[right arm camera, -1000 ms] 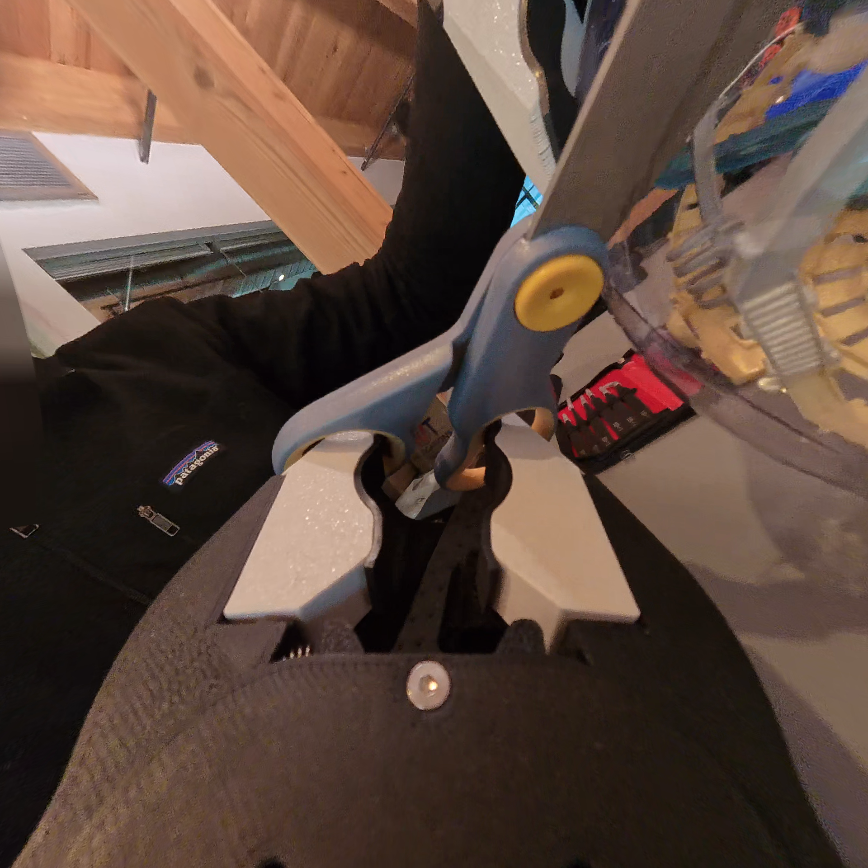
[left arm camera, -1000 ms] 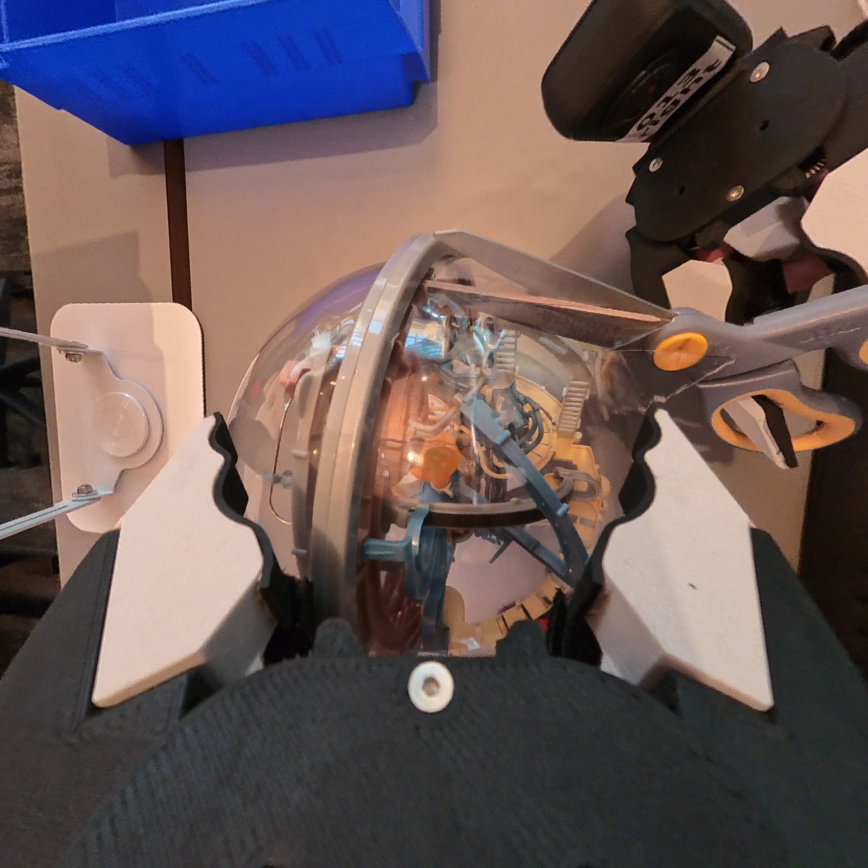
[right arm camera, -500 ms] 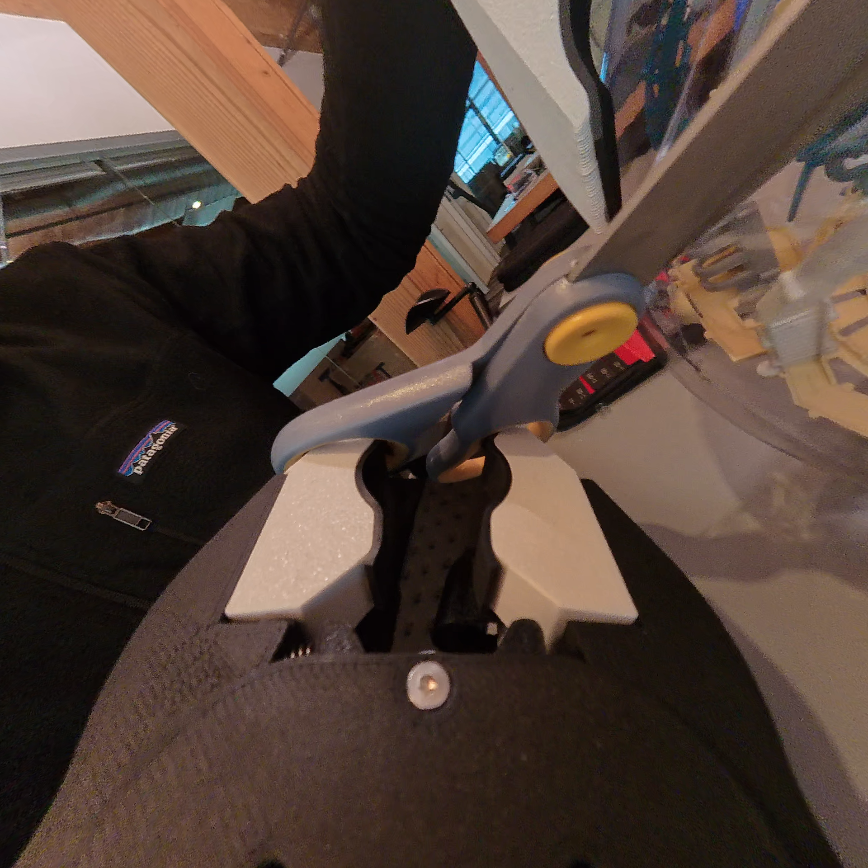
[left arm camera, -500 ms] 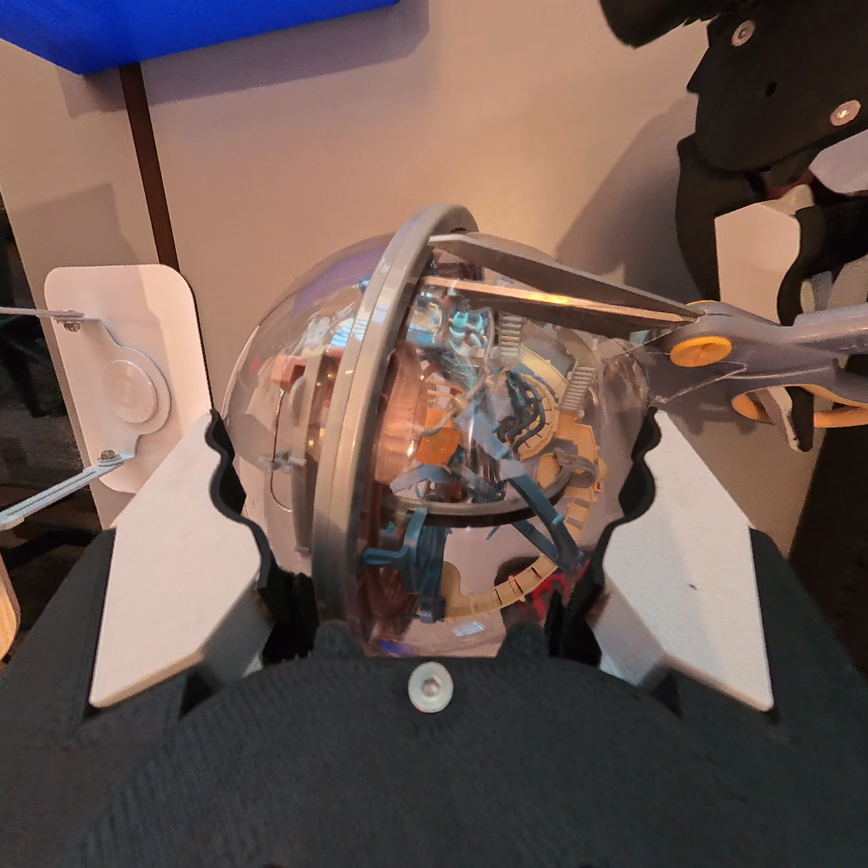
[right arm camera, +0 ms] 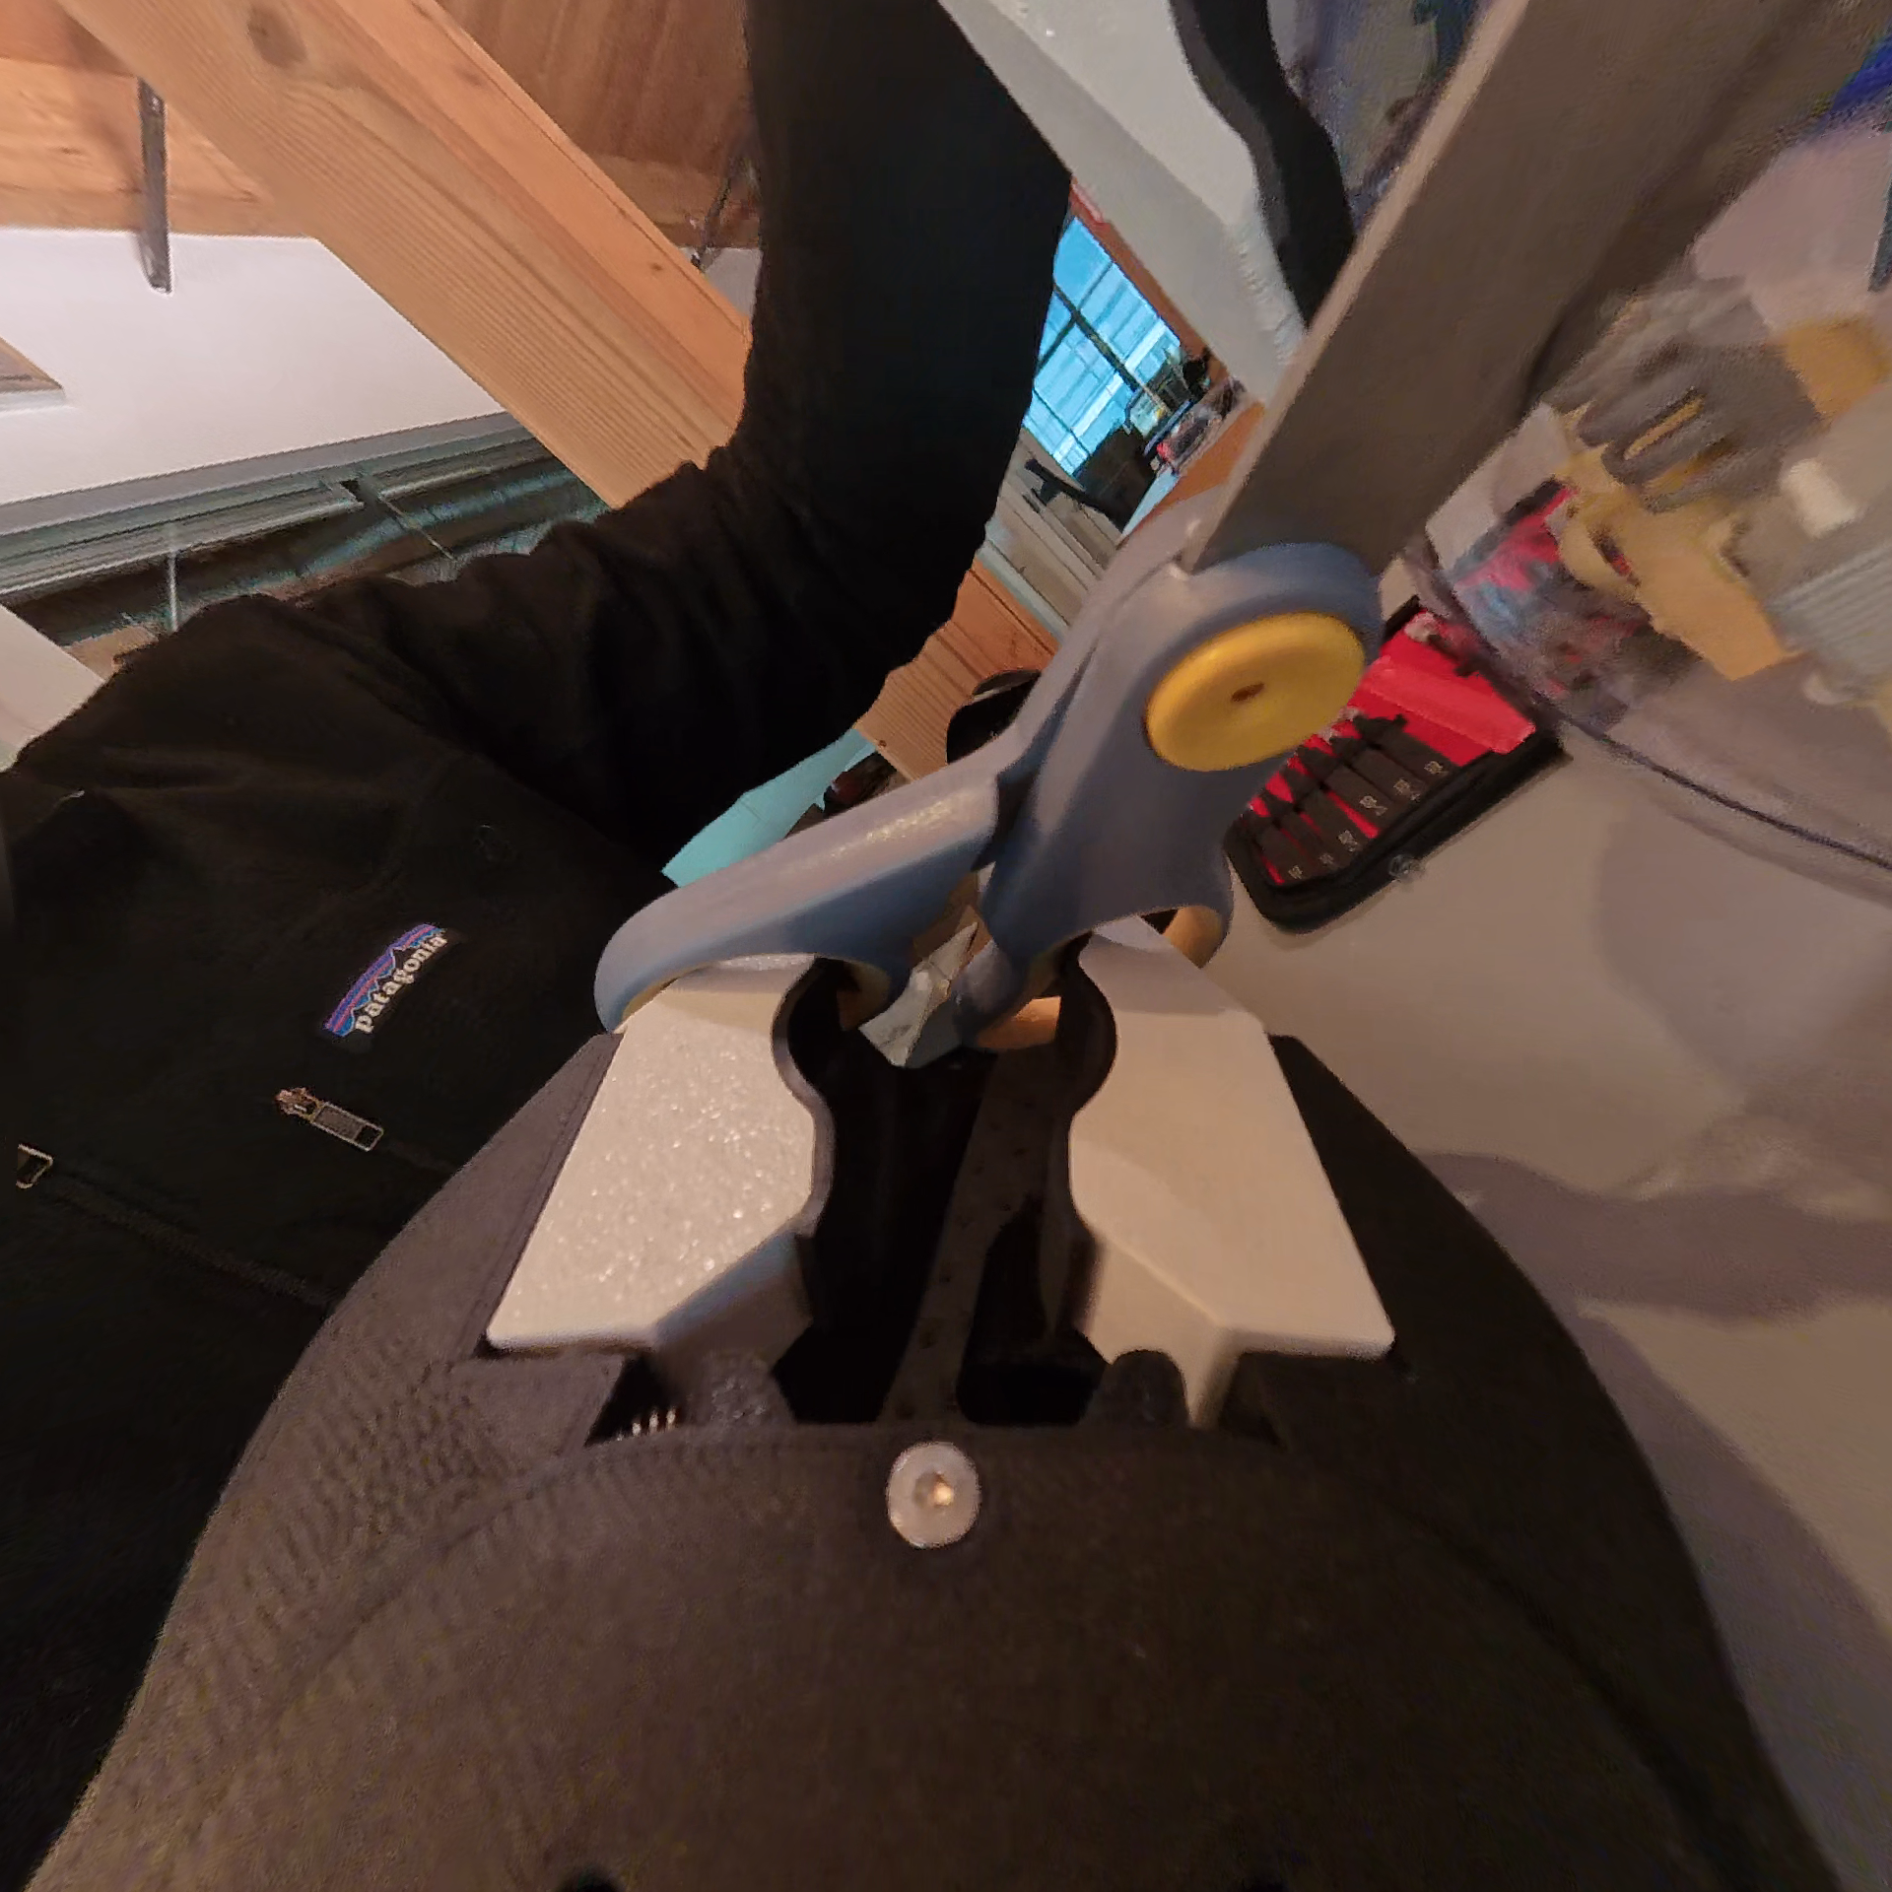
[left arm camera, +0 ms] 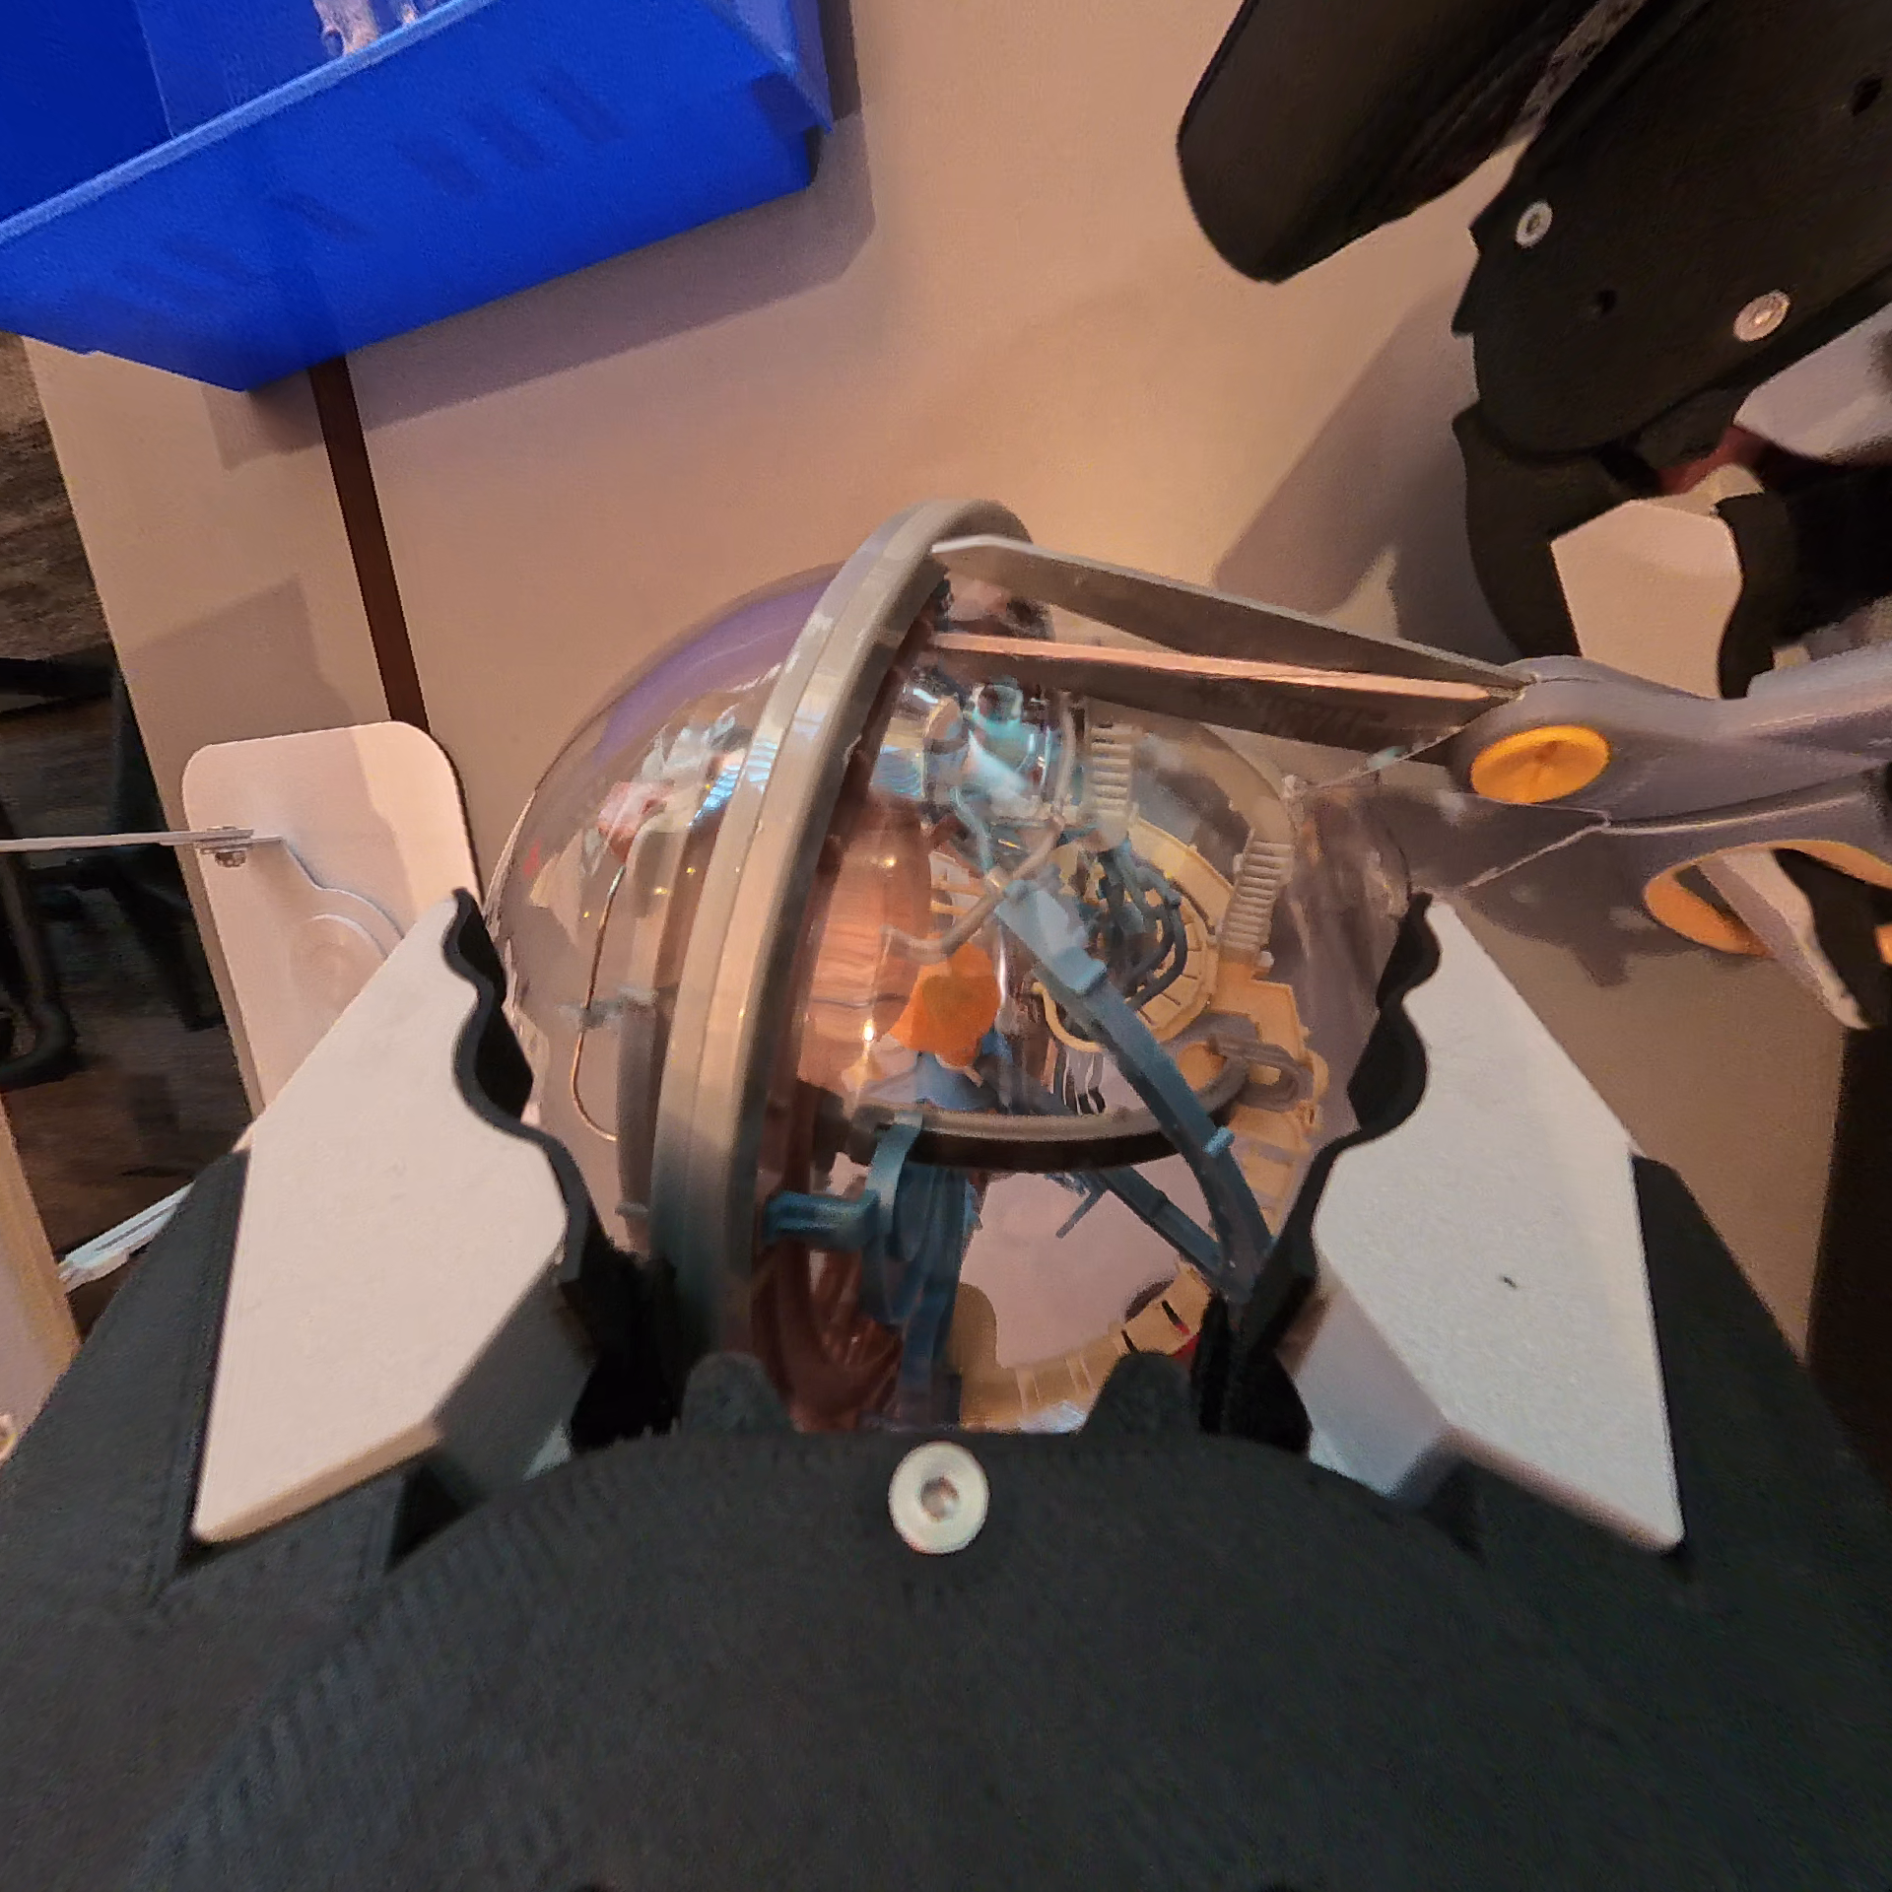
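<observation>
Against a pale wall (left arm camera: 635, 430), a clear ball (left arm camera: 921, 973) is clamped by the left hand-held gripper (left arm camera: 942, 1034) at frame centre; scissors (right arm camera: 1075, 819) are gripped by the right hand-held gripper (right arm camera: 947, 1034), blades on the ball.

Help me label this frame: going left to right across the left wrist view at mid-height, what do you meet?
White wall plate → left gripper's left finger → clear maze ball → scissors, blades on the ball, held by the right gripper.

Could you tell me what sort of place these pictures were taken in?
Probably a workshop or lab space: a blue storage bin sits by a pale table, a red tool-bit case lies open, and bare timber beams run overhead.
</observation>
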{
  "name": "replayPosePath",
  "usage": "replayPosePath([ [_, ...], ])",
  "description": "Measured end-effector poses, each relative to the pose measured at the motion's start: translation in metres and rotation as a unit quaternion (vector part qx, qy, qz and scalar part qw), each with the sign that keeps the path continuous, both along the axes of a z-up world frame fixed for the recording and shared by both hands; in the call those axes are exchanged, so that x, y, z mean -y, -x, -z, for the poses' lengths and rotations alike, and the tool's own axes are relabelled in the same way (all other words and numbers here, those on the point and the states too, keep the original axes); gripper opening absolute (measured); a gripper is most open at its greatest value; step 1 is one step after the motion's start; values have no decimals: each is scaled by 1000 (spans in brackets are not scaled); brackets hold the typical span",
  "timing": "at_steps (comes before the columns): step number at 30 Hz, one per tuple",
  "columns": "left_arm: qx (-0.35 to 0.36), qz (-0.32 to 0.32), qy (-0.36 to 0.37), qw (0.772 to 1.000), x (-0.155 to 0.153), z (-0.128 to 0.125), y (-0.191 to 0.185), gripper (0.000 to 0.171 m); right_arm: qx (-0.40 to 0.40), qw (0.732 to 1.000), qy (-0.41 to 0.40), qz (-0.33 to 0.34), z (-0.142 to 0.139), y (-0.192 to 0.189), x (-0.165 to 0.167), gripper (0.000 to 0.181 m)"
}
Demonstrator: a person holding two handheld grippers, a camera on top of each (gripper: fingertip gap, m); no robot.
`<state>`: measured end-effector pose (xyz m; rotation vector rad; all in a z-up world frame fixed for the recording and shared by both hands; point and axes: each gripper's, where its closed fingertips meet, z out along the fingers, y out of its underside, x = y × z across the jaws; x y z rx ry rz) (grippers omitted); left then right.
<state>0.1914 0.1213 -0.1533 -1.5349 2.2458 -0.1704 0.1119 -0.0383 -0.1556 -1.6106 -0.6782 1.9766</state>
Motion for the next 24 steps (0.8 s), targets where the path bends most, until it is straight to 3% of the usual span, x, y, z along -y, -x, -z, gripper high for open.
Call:
replayPosePath([
  [3,7,-3,13,1000,-3,0,-1,160,-106,994,29,29,-25,-2,-4,37],
  [5,8,9,6,1000,0,0,0,160,-112,992,30,53,-24,2,-5,36],
  [11,8,21,-10,1000,7,1,-2,160,27,997,11,71,4,10,-4,33],
  [17,7,24,-20,999,8,1,-1,160,84,994,26,69,6,9,1,33],
  [24,1,2,-46,999,15,4,-8,160,147,988,51,12,16,-17,18,32],
])
